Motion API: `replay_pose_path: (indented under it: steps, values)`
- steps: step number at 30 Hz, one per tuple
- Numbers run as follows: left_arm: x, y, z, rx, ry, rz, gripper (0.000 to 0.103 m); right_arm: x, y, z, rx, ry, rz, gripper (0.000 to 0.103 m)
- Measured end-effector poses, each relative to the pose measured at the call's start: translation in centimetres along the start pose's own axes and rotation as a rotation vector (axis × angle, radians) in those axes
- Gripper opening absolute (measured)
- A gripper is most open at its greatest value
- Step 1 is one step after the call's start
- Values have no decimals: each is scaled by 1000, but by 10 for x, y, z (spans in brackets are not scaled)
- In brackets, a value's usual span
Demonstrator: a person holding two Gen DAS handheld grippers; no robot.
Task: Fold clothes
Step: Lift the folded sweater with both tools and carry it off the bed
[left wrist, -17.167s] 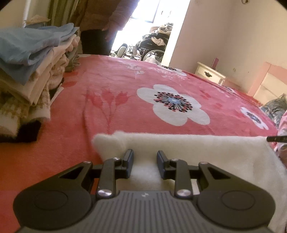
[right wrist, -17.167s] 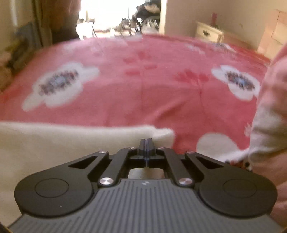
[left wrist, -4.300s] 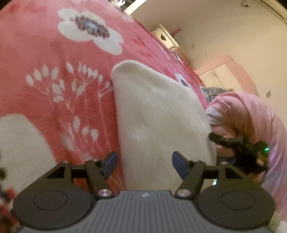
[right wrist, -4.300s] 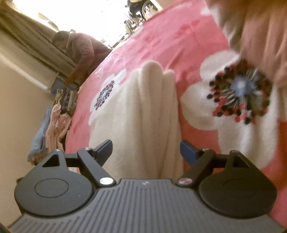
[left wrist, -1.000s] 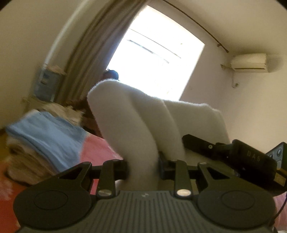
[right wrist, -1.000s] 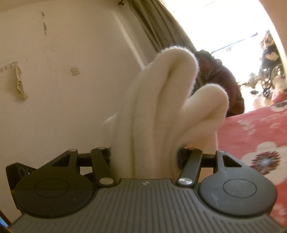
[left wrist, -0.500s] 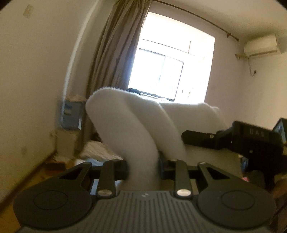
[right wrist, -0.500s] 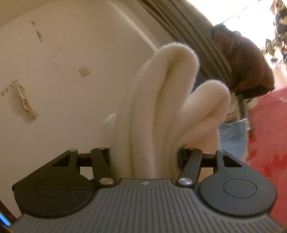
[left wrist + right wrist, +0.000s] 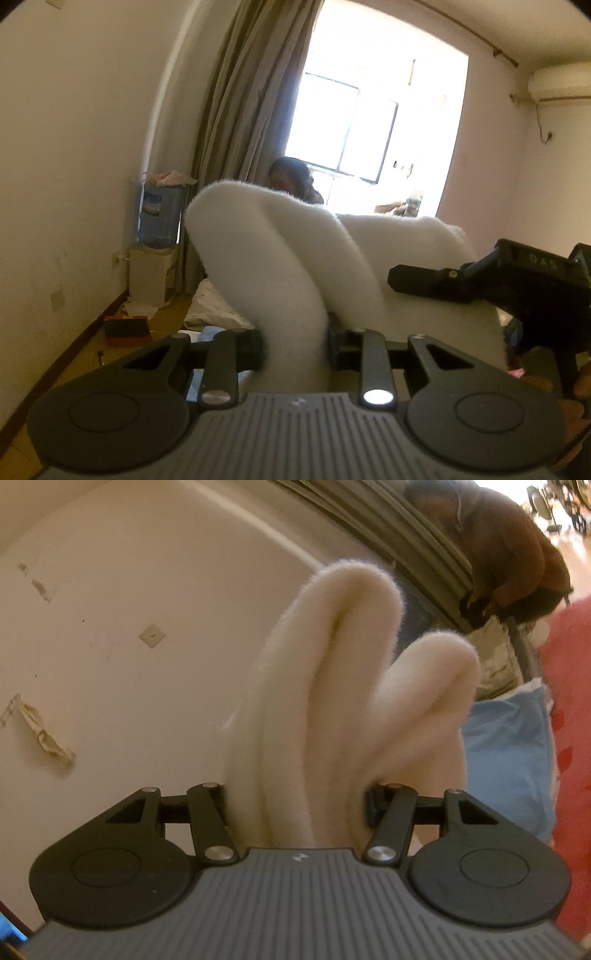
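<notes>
Left gripper [image 9: 295, 349]: pinching one thick roll of the cream fleece garment [image 9: 280, 266] between nearly closed fingers, fabric bulging up and beyond the tips. Right gripper [image 9: 297, 805]: clamping a wider bundle of several folded layers, fingers held further apart by the bulk. Garment hanging in the air between both tools, no support visible beneath. Beyond the right fingers: folded blue clothing [image 9: 509, 753], red floral blanket [image 9: 572, 657], a bystander [image 9: 509, 554]. Beyond the left fingers: water dispenser [image 9: 159, 236], curtain [image 9: 240, 129], window [image 9: 369, 129].

Risks, judged: layers sliding out unevenly from the thicker right-side bundle, undoing the fold; uneven lowering skewing the stack.
</notes>
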State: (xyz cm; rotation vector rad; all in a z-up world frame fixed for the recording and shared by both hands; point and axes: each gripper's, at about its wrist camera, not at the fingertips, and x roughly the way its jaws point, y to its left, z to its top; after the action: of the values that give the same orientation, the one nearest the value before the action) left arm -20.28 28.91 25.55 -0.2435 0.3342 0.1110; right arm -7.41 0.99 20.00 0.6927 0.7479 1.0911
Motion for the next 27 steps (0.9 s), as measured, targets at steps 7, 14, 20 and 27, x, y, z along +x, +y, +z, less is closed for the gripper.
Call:
replay_pose_path:
  steps: [7,14,20,27]
  values:
    - [81,17,17,16,118,32,29,56,-72,30,168,54,53,57]
    - [200,82,-16,-93,304,24,30,126,-183,58,309,137,3,57]
    - [223,126,-39,-267,284,-30,31,159,-240,71,334,197,30,57]
    - [233,150,-42,-359,295,-11,40,168,-259,77,291,210,112,64]
